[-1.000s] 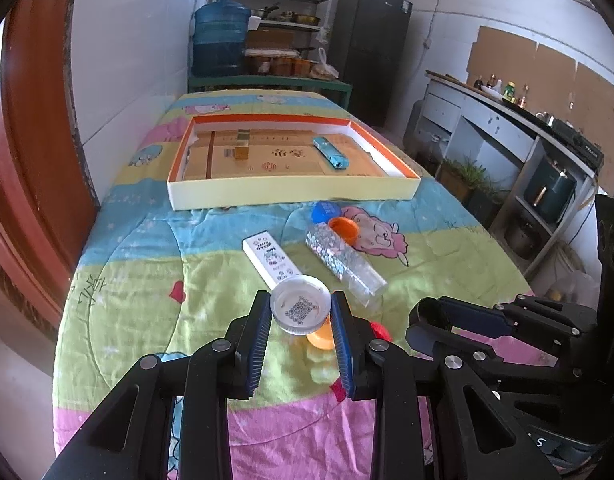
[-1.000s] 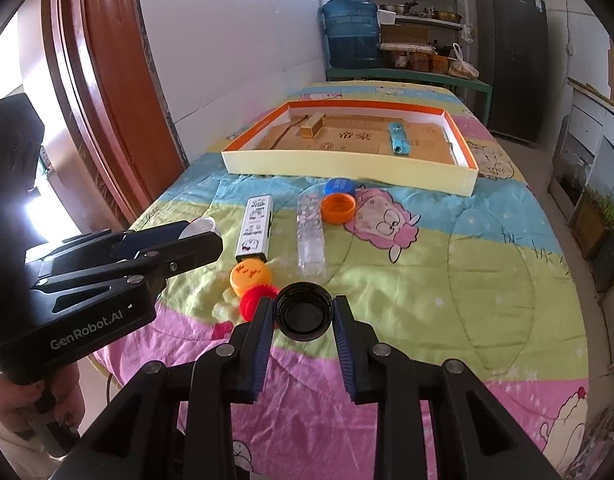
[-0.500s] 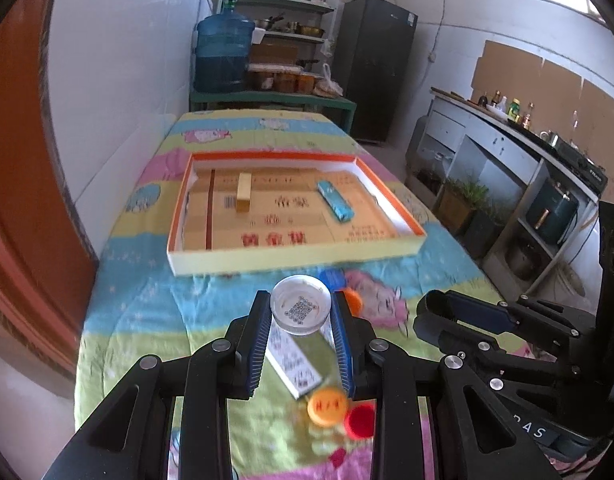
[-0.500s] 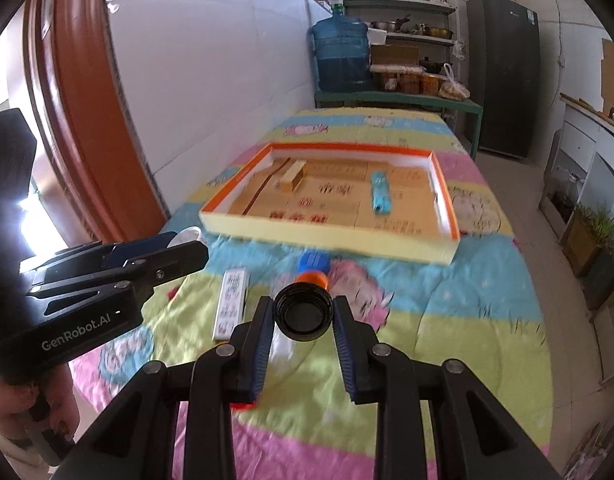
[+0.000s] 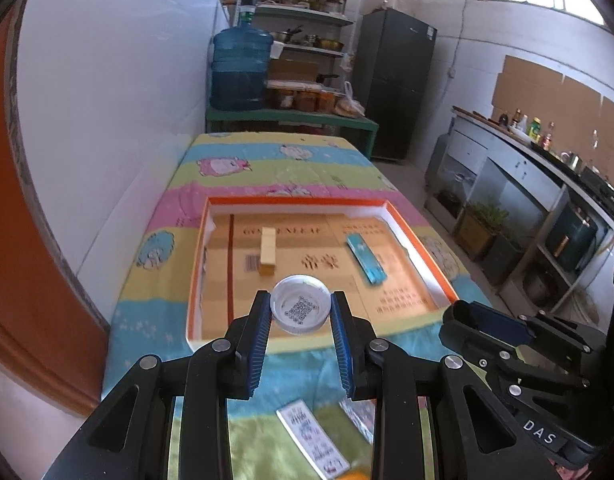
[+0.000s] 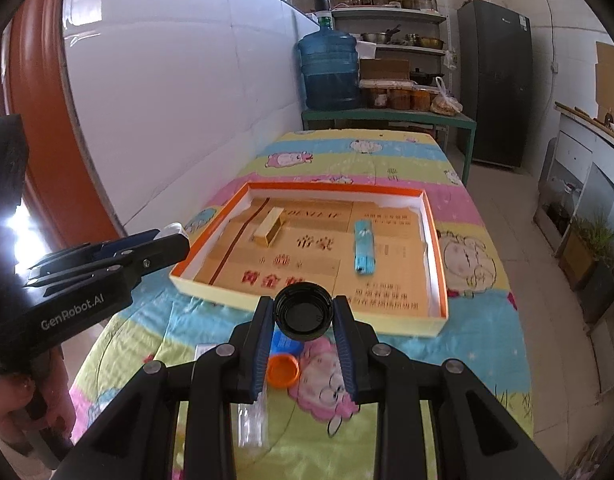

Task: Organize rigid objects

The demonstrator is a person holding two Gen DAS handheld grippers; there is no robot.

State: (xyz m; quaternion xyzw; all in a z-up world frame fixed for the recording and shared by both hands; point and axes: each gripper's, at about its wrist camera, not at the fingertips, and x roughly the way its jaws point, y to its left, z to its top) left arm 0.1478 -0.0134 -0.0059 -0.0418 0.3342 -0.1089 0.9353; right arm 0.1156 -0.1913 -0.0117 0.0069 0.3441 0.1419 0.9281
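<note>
My left gripper is shut on a white bottle cap with a QR code inside, held in the air over the near part of the orange-rimmed box. My right gripper is shut on a black cap, hovering at the box's near wall. Inside the box lie a tan block and a blue lighter-like item. On the bedspread below remain a white remote, a clear bottle, an orange cap and a blue cap.
The table with its cartoon bedspread runs along a white wall on the left. A blue water jug, shelves and a dark fridge stand behind it. A counter lines the right side. A hand holds the left gripper's handle.
Both grippers rose and travelled forward from over the loose items toward the box, each still holding its cap. The box now fills the middle of both views.
</note>
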